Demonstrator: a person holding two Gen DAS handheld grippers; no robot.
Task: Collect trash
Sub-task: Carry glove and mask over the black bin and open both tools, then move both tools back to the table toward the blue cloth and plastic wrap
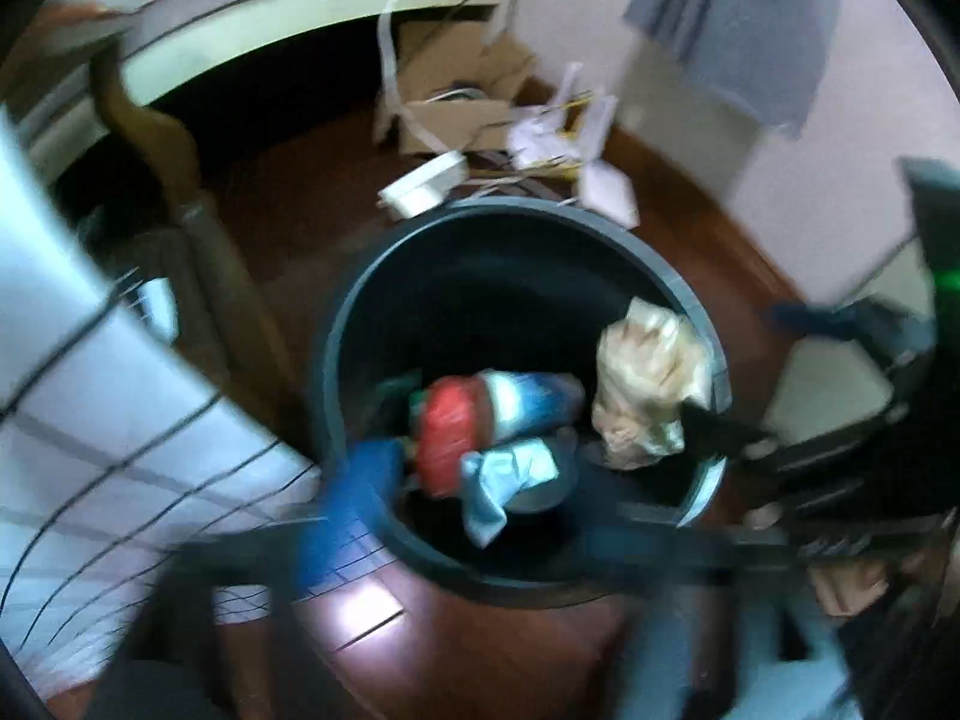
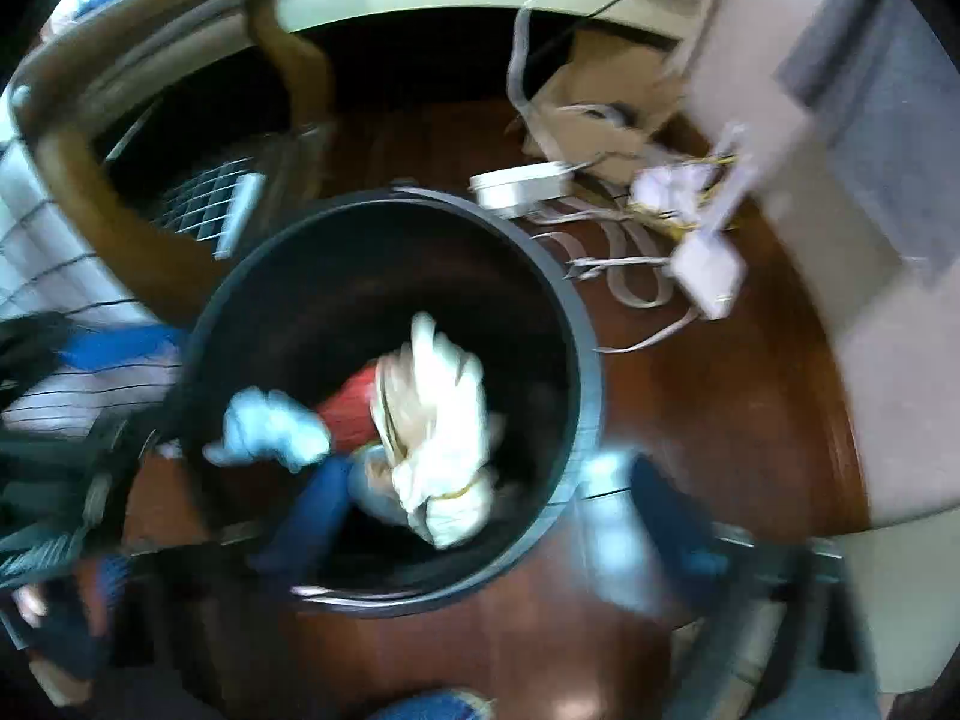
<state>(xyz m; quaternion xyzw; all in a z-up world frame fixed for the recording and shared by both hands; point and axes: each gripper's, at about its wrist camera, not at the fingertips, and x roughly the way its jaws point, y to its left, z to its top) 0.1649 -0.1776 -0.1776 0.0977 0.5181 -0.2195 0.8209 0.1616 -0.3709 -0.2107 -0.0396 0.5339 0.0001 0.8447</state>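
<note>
A round dark trash bin (image 1: 360,312) stands on the wooden floor; it also shows in the right wrist view (image 2: 591,372). Inside it lie a red and blue wrapper (image 1: 462,420), a pale blue scrap (image 1: 510,471) and a beige crumpled bag (image 1: 651,384). In the right wrist view a cream crumpled bag (image 2: 438,420) hangs over the bin between my right fingers, with the pale blue scrap (image 2: 270,426) beside it. My left gripper (image 1: 480,540) hovers over the bin's near rim, fingers spread. My right gripper (image 2: 474,516) is above the bin, fingers apart. Both views are blurred.
Beyond the bin lie a white power adapter (image 1: 423,183), tangled cables and paper (image 1: 546,138) and a cardboard box (image 1: 456,96). A wooden chair leg (image 1: 180,174) and a bed edge (image 1: 270,18) stand at left. A wall (image 1: 840,120) is at right.
</note>
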